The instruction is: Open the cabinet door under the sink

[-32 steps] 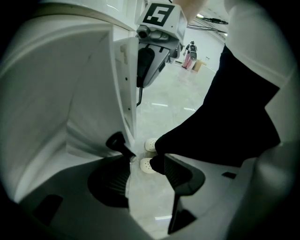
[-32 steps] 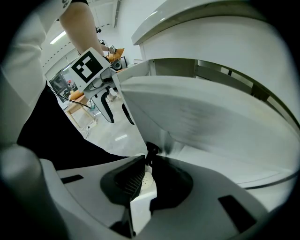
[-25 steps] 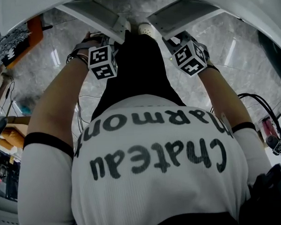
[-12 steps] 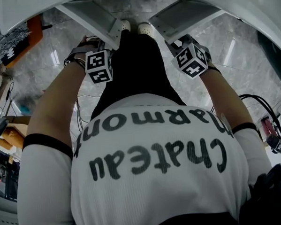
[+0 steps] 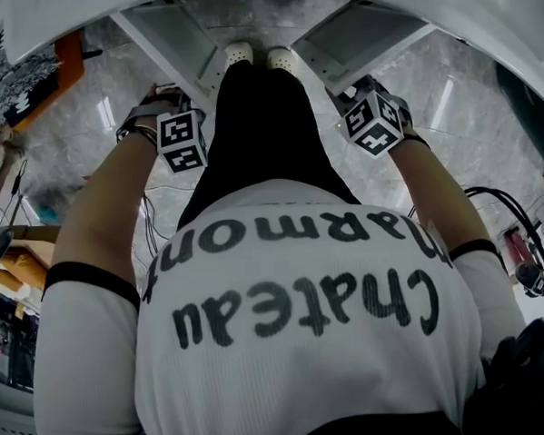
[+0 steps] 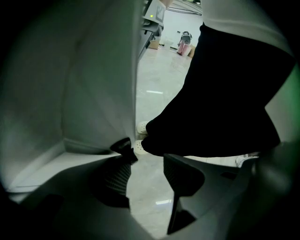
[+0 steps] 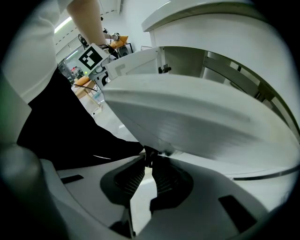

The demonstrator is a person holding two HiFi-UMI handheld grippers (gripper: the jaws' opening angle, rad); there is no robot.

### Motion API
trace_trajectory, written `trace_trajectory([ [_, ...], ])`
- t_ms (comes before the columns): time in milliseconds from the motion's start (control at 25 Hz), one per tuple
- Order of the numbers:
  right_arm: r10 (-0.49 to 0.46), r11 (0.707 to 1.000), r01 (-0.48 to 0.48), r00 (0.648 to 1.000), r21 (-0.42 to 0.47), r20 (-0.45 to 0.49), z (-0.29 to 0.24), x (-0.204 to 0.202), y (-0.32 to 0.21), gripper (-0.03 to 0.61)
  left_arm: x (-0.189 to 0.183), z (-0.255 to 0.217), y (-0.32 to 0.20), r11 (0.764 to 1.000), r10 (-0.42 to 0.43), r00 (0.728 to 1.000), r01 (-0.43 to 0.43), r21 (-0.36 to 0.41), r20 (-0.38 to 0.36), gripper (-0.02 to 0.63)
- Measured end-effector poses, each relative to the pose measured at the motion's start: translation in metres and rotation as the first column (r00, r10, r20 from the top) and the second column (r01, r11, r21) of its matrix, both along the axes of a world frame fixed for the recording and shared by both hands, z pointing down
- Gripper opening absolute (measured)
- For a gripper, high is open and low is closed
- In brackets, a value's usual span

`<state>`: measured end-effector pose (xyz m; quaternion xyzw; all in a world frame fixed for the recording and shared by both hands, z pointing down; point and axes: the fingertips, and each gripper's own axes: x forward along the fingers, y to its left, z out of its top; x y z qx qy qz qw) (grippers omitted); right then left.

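1. White doors, two of them: the left door point(image 5: 167, 40) at the head view's upper left and the right door point(image 5: 362, 34) at its upper right. Both stand swung out from the cabinet point(image 7: 185, 61), so the opening step looks nearly done.
2. Right gripper point(image 7: 149, 161): the jaws are nearly together, clamped on the right door's thin edge at the centre of its own view.
3. Left gripper point(image 6: 146, 157): the jaws are apart with only floor point(image 6: 154, 89) between them. The left door's edge stands just beside one jaw, ungripped.
4. Next move, as I judge it: swing the right door a little wider, then let go — the left door seems to need nothing more.
5. Count: one cabinet, two doors, two grippers, two shoes point(image 5: 238, 52) at top centre.
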<state>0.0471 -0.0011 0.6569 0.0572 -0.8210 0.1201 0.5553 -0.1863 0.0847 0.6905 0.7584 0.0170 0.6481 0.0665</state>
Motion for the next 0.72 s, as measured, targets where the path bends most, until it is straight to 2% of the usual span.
trace_trajectory([
  [720,-0.061,0.998,0.061,0.997,-0.013,-0.053,0.004,0.033,0.021,0.041,-0.017,0.001,0.009,0.999,0.039,0.999,-0.04,0.021,0.03,0.201],
])
